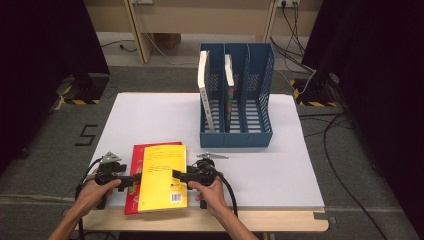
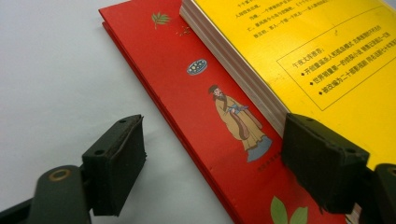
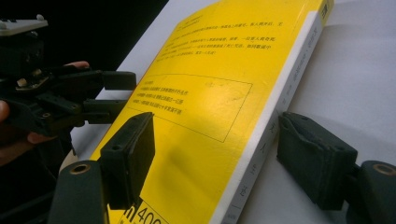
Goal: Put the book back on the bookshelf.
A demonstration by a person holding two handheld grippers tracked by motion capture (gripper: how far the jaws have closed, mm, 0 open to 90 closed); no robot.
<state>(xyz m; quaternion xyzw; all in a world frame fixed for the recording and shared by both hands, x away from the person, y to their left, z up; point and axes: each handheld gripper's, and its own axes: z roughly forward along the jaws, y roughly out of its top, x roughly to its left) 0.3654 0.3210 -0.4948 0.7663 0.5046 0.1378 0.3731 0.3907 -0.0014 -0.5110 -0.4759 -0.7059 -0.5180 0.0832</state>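
the yellow book is lying on the red book at the table's near edge. both grippers, left and right, are straddling the stack, jaws apart, nothing clamped. two books are already standing in the blue file rack; lifting and filing are remaining.

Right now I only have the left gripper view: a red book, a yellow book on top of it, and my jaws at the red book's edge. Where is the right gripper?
Observer: The right gripper is open and straddles the spine edge of the yellow book, one jaw over the cover, the other over the table beside the spine.
Operator: Is there anywhere to put the books?
Observer: Yes, a blue three-slot rack stands at the far side of the white table.
Operator: Any slot free?
Observer: The right slot is empty. A white book stands in the left slot and a second book in the middle one.
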